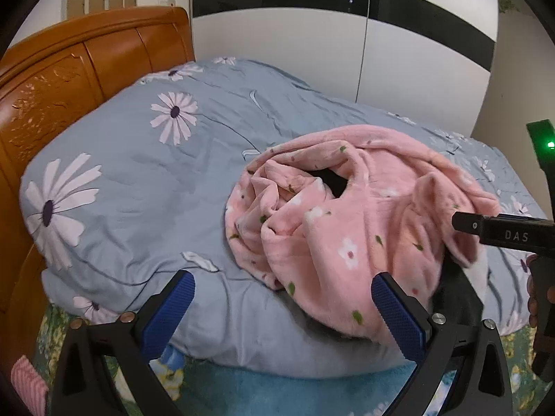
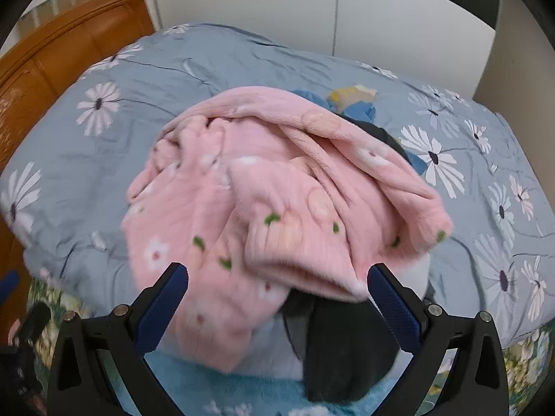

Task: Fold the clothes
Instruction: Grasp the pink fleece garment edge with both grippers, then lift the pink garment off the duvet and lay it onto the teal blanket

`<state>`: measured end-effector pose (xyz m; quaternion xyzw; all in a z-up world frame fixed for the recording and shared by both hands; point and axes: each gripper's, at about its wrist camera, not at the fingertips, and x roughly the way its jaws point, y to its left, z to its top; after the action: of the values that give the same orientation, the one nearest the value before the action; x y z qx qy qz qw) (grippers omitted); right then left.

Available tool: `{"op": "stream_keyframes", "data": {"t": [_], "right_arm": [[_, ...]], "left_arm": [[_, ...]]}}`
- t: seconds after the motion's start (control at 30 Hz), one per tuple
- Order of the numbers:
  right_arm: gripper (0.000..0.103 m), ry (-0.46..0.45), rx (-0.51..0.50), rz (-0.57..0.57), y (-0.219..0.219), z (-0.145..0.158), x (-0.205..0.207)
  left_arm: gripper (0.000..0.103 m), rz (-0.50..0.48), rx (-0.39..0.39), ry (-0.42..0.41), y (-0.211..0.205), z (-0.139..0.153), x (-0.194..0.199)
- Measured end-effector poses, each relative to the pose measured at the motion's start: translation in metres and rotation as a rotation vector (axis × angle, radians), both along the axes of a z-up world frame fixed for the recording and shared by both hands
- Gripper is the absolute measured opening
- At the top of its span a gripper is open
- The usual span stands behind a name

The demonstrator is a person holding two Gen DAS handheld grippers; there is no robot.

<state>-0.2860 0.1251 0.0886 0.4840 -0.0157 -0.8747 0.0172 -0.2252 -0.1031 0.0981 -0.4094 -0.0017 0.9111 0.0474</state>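
Note:
A crumpled pink fleece garment [image 1: 347,215] with small flowers lies in a heap on the blue-grey floral duvet [image 1: 138,173]. It also shows in the right wrist view [image 2: 263,201], with a ribbed cuff hanging toward the front. A dark garment [image 2: 347,339] lies under it. My left gripper [image 1: 281,308] is open and empty, just in front of the heap's left edge. My right gripper [image 2: 277,301] is open, its fingers on either side of the pink cuff, not closed on it. The right gripper's body [image 1: 503,234] reaches in from the right in the left wrist view.
An orange wooden headboard [image 1: 69,79] stands at the left. A white wardrobe with a black band [image 1: 312,34] is behind the bed. Blue and yellow clothes [image 2: 353,104] lie beyond the pink heap. A teal floral sheet [image 1: 260,395] shows at the bed's front edge.

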Motion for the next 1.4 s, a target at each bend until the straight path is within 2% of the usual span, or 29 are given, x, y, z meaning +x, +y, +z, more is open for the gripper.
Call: {"op": "stream_keyframes", "data": {"t": [0.07, 0.13, 0.2, 0.27, 0.3, 0.5, 0.63, 0.7, 0.77, 0.8, 0.83, 0.87, 0.97, 1.1, 1.27, 1.4], "right_arm": [[0.100, -0.002, -0.015, -0.018, 0.002, -0.009, -0.012], [0.088, -0.023, -0.036, -0.022, 0.004, -0.018, -0.022], [0.045, -0.058, -0.049, -0.021, 0.007, -0.027, -0.030], [0.031, -0.082, -0.056, -0.022, 0.013, -0.033, -0.034], [0.020, -0.087, -0.054, -0.023, 0.016, -0.034, -0.035], [0.018, 0.047, -0.019, -0.063, 0.038, 0.009, -0.005], [0.018, 0.109, 0.000, -0.062, 0.050, 0.036, 0.028], [0.018, 0.115, 0.003, -0.070, 0.056, 0.043, 0.041], [0.018, 0.111, -0.003, -0.084, 0.060, 0.046, 0.050], [0.018, 0.108, -0.007, -0.091, 0.062, 0.047, 0.054], [0.018, 0.106, -0.011, -0.097, 0.064, 0.048, 0.059], [0.018, 0.104, -0.009, -0.099, 0.065, 0.049, 0.064], [0.018, 0.100, -0.005, -0.101, 0.069, 0.055, 0.075], [0.017, 0.111, -0.014, -0.125, 0.078, 0.071, 0.093], [0.017, 0.122, -0.010, -0.143, 0.088, 0.095, 0.128], [0.017, 0.105, -0.009, -0.168, 0.096, 0.109, 0.180]], "left_arm": [[0.103, 0.005, 0.013, -0.025, 0.001, -0.010, -0.019], [0.103, 0.013, 0.060, -0.067, 0.001, -0.021, -0.036], [0.103, 0.026, 0.091, -0.091, 0.002, -0.029, -0.044], [0.103, 0.029, 0.108, -0.103, 0.004, -0.034, -0.049], [0.103, 0.025, 0.120, -0.109, 0.005, -0.037, -0.051], [0.102, 0.016, 0.185, -0.164, 0.015, -0.059, -0.067], [0.086, 0.019, 0.221, -0.218, 0.023, -0.076, -0.082], [0.070, 0.025, 0.228, -0.247, 0.026, -0.083, -0.085], [0.040, 0.039, 0.239, -0.278, 0.027, -0.088, -0.087], [0.035, 0.043, 0.250, -0.291, 0.026, -0.090, -0.087], [0.020, 0.043, 0.261, -0.298, 0.026, -0.090, -0.086], [0.011, 0.043, 0.268, -0.301, 0.026, -0.089, -0.084], [0.010, 0.033, 0.272, -0.283, 0.028, -0.075, -0.074], [0.009, 0.002, 0.290, -0.227, 0.022, -0.034, -0.042], [0.008, -0.046, 0.297, -0.172, 0.009, 0.021, 0.015], [0.008, -0.094, 0.284, -0.187, 0.002, 0.045, 0.076]]}}
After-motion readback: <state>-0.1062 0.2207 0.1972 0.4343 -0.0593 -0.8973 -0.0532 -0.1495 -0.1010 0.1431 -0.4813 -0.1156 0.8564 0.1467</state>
